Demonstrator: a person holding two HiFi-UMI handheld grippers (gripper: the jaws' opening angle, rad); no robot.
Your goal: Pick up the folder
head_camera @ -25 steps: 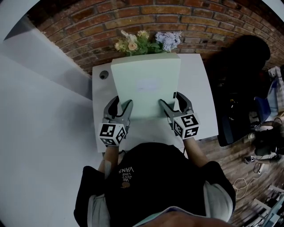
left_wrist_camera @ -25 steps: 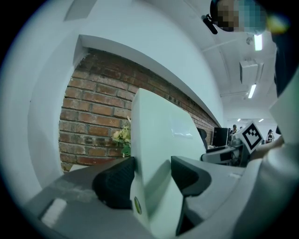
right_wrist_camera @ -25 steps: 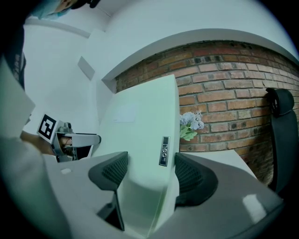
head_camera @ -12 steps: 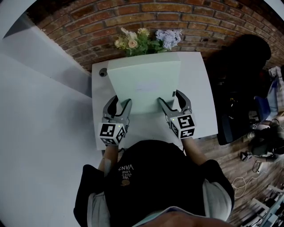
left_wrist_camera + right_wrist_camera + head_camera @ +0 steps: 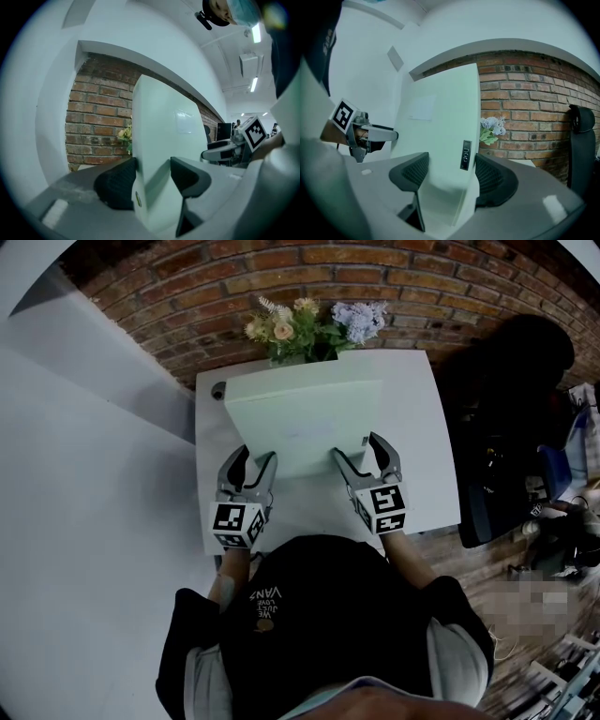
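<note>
**Item: folder**. Pale green, box-type, with a thick spine and a faint rectangular label on the broad face. A small dark tag is seen on its right side. It is located over the middle of the white table, with the near end toward the person and the far end toward the wall. The far end appears raised. Whether the near edge rests on the table cannot be told.

**Hold.** The near left corner is taken by the left gripper, whose jaws are set wide and closed across the folder's thickness with the pads pressed on it. The near right corner is taken likewise by the right gripper, its pads bearing on either side beside the dark tag.

**Handling, as judged.** Stiff board is expected, so little flex. It should be light if empty, though the contents are not shown. The smooth faces are probably slippery against the pads. With both holds at the near end, the far end is left unsupported and may swing down, so level, matched lifting is called for.

**Surroundings.** A bunch of flowers stands at the table's far edge, against a brick wall. A round hole is noted at the far left corner of the table, and a black chair to the right of the table.
</note>
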